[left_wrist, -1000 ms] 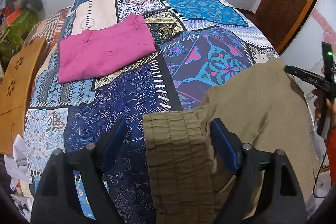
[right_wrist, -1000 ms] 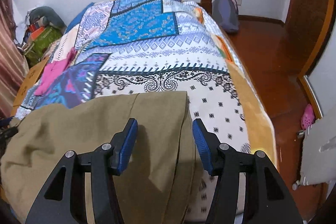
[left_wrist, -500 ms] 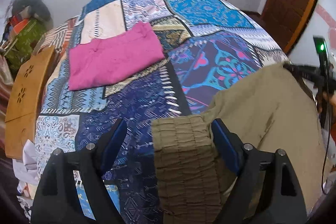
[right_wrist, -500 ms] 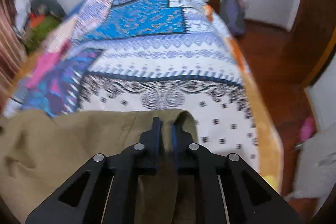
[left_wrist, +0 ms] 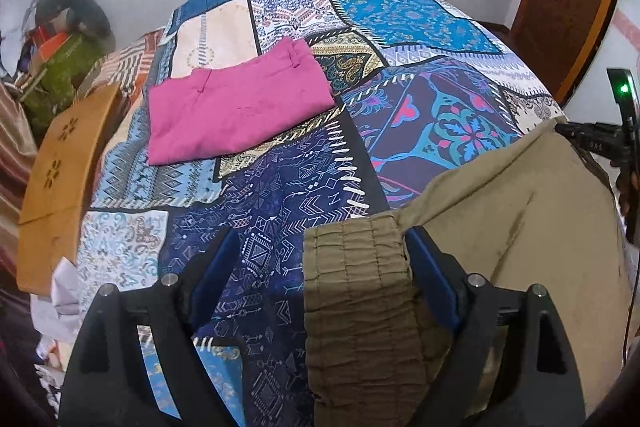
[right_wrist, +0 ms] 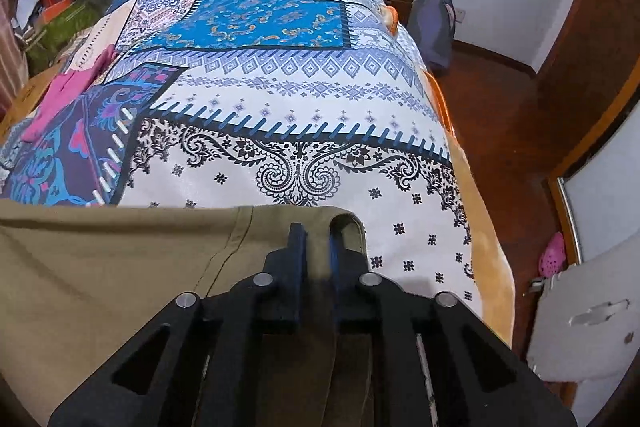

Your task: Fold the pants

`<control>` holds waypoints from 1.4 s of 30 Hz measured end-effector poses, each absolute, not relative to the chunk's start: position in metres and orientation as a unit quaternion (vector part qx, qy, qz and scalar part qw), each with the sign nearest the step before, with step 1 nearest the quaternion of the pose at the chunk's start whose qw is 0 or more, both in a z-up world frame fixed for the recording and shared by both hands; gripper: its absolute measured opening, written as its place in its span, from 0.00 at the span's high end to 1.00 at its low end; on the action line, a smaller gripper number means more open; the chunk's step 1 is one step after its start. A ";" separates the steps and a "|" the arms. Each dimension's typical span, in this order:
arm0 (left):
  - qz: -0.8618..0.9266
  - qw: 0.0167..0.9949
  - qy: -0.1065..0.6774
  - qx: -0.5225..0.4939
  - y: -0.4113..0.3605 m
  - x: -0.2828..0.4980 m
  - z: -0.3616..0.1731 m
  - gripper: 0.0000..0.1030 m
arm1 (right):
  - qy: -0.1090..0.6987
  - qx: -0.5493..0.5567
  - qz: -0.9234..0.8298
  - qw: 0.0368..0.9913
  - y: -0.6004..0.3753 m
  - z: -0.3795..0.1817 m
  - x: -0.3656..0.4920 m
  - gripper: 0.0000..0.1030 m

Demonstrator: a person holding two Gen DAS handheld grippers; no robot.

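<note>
On the patchwork bedspread (left_wrist: pixel 304 227) our right gripper (right_wrist: pixel 316 239), jaws just closing, pinches the khaki pants' (right_wrist: pixel 120 267) hem while our left gripper (left_wrist: pixel 316 267) gapes around the waistband (left_wrist: pixel 352 267), next needing to clamp it.

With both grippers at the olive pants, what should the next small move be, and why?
Probably close the left gripper on the elastic waistband. Its jaws stand open around the waistband, while the right gripper, after its jaws closed, pinches the hem of the olive pants. Both ends need holding before any fold.

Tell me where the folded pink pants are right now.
In the left wrist view the pink pants lie flat on the patchwork bedspread, upper left, well beyond the olive pants and near the wooden board.
</note>
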State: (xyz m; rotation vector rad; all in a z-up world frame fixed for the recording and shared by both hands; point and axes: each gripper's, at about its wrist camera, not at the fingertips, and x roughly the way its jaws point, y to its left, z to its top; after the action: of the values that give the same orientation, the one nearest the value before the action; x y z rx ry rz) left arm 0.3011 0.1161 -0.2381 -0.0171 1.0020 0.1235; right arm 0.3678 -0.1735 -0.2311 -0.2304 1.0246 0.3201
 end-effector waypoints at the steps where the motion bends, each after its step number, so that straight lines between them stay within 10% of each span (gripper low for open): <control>1: 0.061 0.877 0.476 0.005 0.112 0.298 -0.232 0.16 | 0.488 -0.111 0.151 0.852 -0.175 -0.226 0.367 0.81; 9: 0.014 0.908 0.417 0.030 0.082 0.277 -0.179 0.17 | 0.447 -0.061 0.226 0.864 -0.171 -0.174 0.331 0.57; 18: -0.073 0.877 0.474 0.008 0.041 0.309 -0.198 0.78 | 0.455 -0.058 0.334 0.823 -0.098 -0.184 0.307 0.57; 42: -0.011 0.853 0.522 0.001 0.069 0.339 -0.239 0.88 | 0.502 -0.099 0.241 0.825 -0.126 -0.215 0.319 0.57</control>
State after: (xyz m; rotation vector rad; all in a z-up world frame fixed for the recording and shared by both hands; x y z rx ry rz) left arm 0.3391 0.0692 -0.2394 0.0014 1.0989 -0.0237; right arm 0.3191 -0.1257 -0.2145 -0.2101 1.0663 0.5114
